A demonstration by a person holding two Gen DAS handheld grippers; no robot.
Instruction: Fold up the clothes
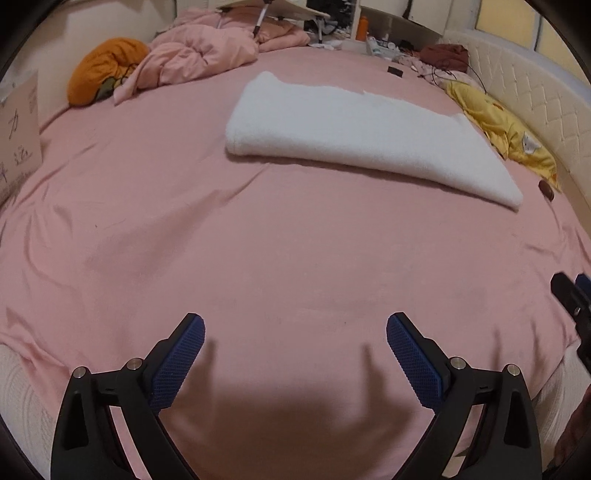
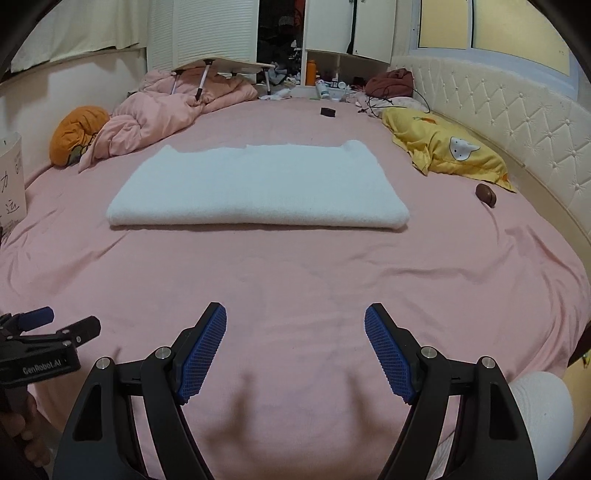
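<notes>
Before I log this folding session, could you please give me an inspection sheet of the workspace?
Surface: pink bed sheet, lightly wrinkled.
Job's things: white towel, folded flat, mid-bed.
Clutter: pink duvet bunched, orange cushion, yellow pillow, small brown object, small black item.
Grippers: left gripper and right gripper open, empty, short of the towel.
Cables: black cable near the headboard.
Surroundings: wardrobe, window, folding bed table.
</notes>
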